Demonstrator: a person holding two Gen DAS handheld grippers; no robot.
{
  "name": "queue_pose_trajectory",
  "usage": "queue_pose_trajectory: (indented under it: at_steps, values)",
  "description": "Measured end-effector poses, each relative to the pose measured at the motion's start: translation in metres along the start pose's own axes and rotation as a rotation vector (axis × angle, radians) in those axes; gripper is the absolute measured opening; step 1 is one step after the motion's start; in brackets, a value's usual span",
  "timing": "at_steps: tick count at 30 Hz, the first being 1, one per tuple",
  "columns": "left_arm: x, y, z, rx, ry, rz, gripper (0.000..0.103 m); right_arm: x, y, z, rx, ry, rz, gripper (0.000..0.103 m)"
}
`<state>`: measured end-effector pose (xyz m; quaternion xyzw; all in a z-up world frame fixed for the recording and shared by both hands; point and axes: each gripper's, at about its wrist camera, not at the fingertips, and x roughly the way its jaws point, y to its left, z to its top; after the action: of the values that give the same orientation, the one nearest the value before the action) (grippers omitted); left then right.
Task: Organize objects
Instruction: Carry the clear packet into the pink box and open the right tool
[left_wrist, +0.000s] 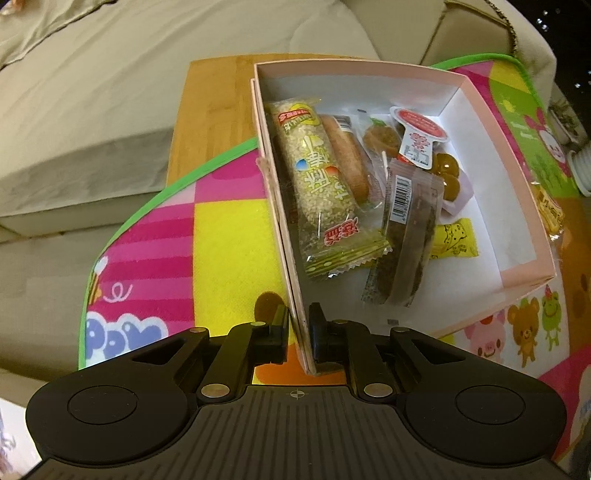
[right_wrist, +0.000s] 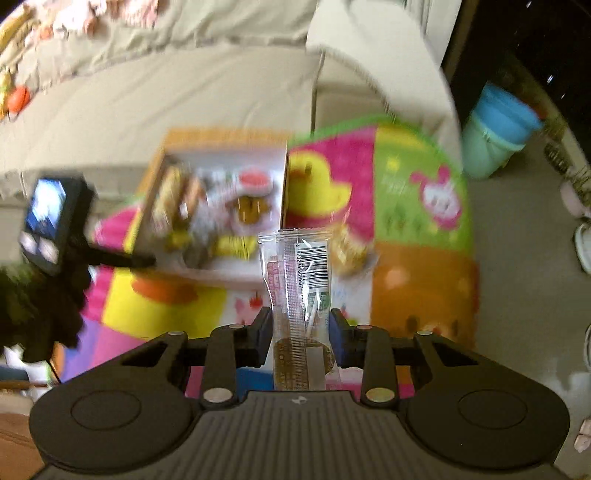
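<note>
A pink box (left_wrist: 517, 192) with a white inside sits on a colourful mat. It holds several snack packets, among them a sesame bar (left_wrist: 317, 177), a dark bar with a barcode (left_wrist: 406, 229) and a yellow candy (left_wrist: 454, 238). My left gripper (left_wrist: 298, 332) is shut on the box's near left wall. My right gripper (right_wrist: 301, 332) is shut on a clear snack packet (right_wrist: 295, 280) with a barcode, held above the mat, right of the box (right_wrist: 221, 158). The right wrist view is blurred.
The mat (left_wrist: 221, 229) lies on a wooden board (left_wrist: 210, 110) over a beige sofa (left_wrist: 92, 110). Another wrapped snack (right_wrist: 351, 247) lies on the mat right of the box. A blue bucket (right_wrist: 498, 125) stands on the floor at the right.
</note>
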<state>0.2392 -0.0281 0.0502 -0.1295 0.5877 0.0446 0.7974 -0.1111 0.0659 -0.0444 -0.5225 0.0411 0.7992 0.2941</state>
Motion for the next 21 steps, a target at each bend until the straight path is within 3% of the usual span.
queue_pose_trajectory:
  at_steps: [4, 11, 21]
  values:
    - [0.001, 0.001, 0.002, 0.032, 0.008, -0.018, 0.015, -0.029, 0.005, 0.027, 0.041, -0.085, 0.012, 0.032]
    - [0.001, 0.005, 0.005, 0.080, 0.021, -0.047, 0.015, -0.046, 0.029, 0.052, 0.064, -0.128, 0.081, 0.032]
    - [0.001, 0.008, 0.010, 0.125, 0.035, -0.070, 0.015, -0.005, 0.047, 0.061, 0.070, -0.052, 0.121, 0.032]
